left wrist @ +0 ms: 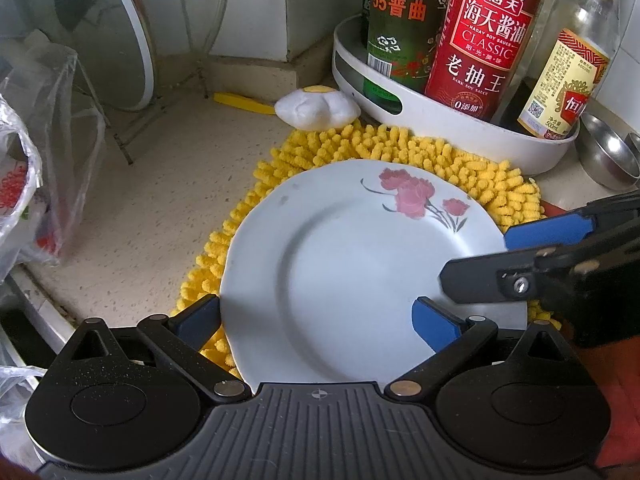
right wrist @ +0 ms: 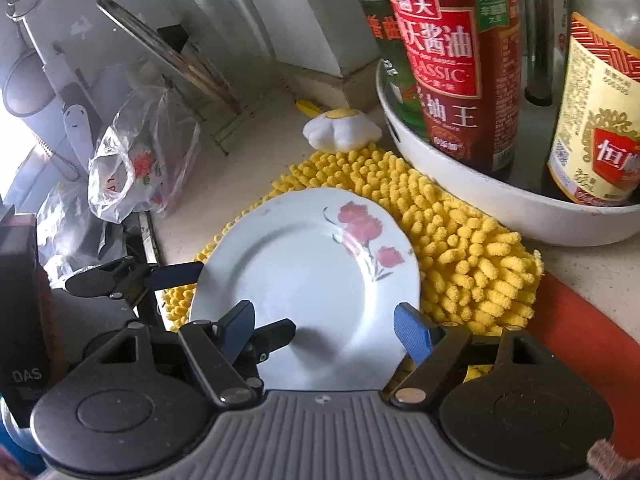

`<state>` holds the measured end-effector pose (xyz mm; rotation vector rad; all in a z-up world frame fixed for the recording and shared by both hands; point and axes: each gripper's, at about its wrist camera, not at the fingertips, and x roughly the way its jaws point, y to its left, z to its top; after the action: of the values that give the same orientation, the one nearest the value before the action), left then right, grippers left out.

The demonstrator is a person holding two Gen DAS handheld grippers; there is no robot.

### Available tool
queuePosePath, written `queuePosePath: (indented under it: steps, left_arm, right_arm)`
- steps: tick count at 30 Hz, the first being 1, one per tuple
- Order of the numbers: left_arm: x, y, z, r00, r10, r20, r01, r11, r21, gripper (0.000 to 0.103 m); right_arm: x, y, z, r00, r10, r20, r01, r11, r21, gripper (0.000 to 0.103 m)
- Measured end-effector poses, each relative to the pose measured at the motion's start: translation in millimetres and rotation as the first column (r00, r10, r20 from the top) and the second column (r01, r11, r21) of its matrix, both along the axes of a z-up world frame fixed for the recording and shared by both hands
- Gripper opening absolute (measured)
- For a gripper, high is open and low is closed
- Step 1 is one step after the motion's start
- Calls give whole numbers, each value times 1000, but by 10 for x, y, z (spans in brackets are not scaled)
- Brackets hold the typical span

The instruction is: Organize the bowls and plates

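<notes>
A white plate with pink flowers point(left wrist: 352, 272) lies on a yellow chenille mat point(left wrist: 472, 168) on the counter; it also shows in the right wrist view point(right wrist: 308, 280). My left gripper point(left wrist: 316, 316) is open, its fingers at the plate's near rim, one finger left of the rim, one over the plate. My right gripper point(right wrist: 324, 328) is open over the plate's near edge. In the left wrist view the right gripper point(left wrist: 500, 256) reaches in from the right over the plate's right rim. The left gripper point(right wrist: 224, 300) shows at the plate's left in the right wrist view.
A white round tray point(left wrist: 440, 120) with sauce bottles point(left wrist: 480, 36) stands behind the mat. A plush egg point(left wrist: 316, 106) lies by it. Steel bowls point(left wrist: 608, 152) sit at the right. A glass lid on a rack point(left wrist: 100, 32) and plastic bags point(left wrist: 40, 160) are at the left.
</notes>
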<state>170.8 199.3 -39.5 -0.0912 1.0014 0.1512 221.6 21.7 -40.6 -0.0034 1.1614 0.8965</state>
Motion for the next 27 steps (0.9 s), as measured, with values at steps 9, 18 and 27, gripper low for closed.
queuePosePath:
  steps: [9,18,27]
  left_arm:
    - [-2,-5,-8,1000,-1,2,1,1000,5,103]
    - [15,2,-19,1000,-2,5,2,1000,7,103]
    - [22,-3,-26,1000,4,6,-4,1000,6,103]
  right_arm:
    - [23,-65,-115,999,-22,-27,21,999,-42,73]
    - [33,-26,-134,1000,-11,-29,10,1000,-28,67]
    - [51,-27,-151,999,-13,-33,12,1000,-25,63]
